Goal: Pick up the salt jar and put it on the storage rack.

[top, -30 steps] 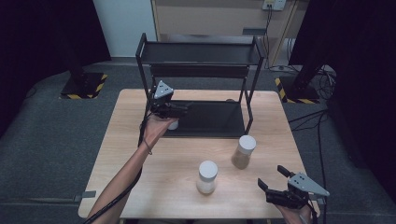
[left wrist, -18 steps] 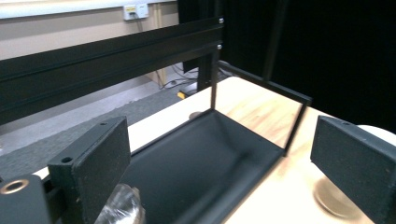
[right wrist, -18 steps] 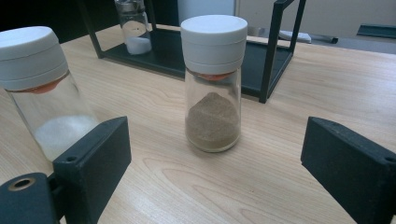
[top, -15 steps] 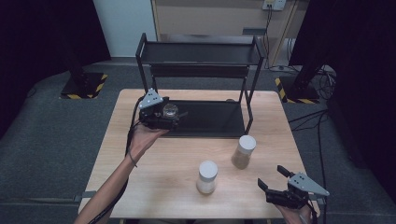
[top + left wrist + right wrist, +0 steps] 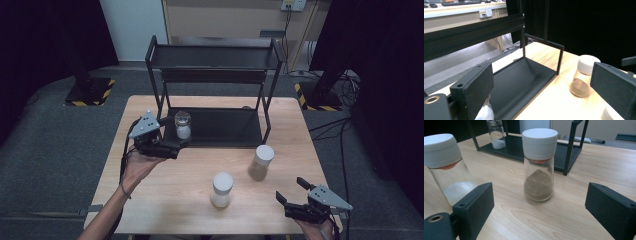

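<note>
A black two-tier rack [image 5: 215,57] stands at the back of the wooden table [image 5: 165,200]. A small silver-capped jar [image 5: 182,124] holding white powder stands at the left end of the rack's lower shelf [image 5: 524,80]. My left gripper [image 5: 175,136] is open just to the near left of that jar, not touching it. Two white-lidded jars stand on the table: one with brown powder [image 5: 261,161] and one with white powder [image 5: 221,189]. My right gripper [image 5: 291,190] is open near the front right edge. Its jaws frame the brown jar [image 5: 539,165] from a distance, and the white jar [image 5: 444,167] stands to its left.
The rack's uprights [image 5: 265,107] rise at the shelf corners. Bare tabletop lies between the two loose jars and the rack, and along the front left. Dark floor, cables and a stand base with yellow-black tape [image 5: 90,92] surround the table.
My left gripper has let go of the silver-capped jar on the lower shelf and drawn back toward the near left. The right gripper has stayed still.
</note>
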### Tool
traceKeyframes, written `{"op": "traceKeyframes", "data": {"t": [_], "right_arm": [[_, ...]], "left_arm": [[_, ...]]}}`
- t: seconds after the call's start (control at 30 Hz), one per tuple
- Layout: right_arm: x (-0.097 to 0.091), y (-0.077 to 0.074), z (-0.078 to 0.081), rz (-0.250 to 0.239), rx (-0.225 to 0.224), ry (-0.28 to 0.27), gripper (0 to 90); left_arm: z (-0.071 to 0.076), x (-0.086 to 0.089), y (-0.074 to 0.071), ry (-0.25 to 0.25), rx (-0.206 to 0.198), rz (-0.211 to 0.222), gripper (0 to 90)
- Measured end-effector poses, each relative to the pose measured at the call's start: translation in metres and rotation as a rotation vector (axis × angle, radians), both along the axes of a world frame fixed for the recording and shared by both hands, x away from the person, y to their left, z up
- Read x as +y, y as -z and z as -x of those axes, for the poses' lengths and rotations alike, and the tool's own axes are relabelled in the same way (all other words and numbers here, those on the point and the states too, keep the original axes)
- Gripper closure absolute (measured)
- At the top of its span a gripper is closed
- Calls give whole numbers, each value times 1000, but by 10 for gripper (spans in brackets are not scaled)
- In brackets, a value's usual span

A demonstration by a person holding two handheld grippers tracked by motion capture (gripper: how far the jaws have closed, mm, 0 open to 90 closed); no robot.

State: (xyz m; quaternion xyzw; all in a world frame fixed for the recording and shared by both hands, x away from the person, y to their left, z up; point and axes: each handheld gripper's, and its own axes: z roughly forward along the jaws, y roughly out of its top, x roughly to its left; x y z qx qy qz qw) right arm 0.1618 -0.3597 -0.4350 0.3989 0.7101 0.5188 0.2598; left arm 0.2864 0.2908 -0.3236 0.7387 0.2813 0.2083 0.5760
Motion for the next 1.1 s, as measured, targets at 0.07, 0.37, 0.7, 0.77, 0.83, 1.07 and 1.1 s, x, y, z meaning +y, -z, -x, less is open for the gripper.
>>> {"op": "traceKeyframes", "data": {"t": [0.07,0.37,0.7,0.77,0.83,1.07,1.1], "right_arm": [[1,0,1,2,0,0,86],[3,-1,1,12,-1,4,86],[4,-2,1,17,-1,6,85],[4,-2,1,18,-1,7,86],[4,-2,1,19,-1,7,86],[4,-2,1,18,-1,7,85],[4,-2,1,18,0,7,85]], "left_arm": [[8,6,3,-3,-6,-4,39],[41,35,21,-31,-13,19,38],[71,61,54,-74,-11,67,38],[77,64,60,-84,-10,75,38],[81,66,66,-93,-9,79,38],[92,73,84,-89,9,69,38],[93,74,87,-89,13,66,38]]}}
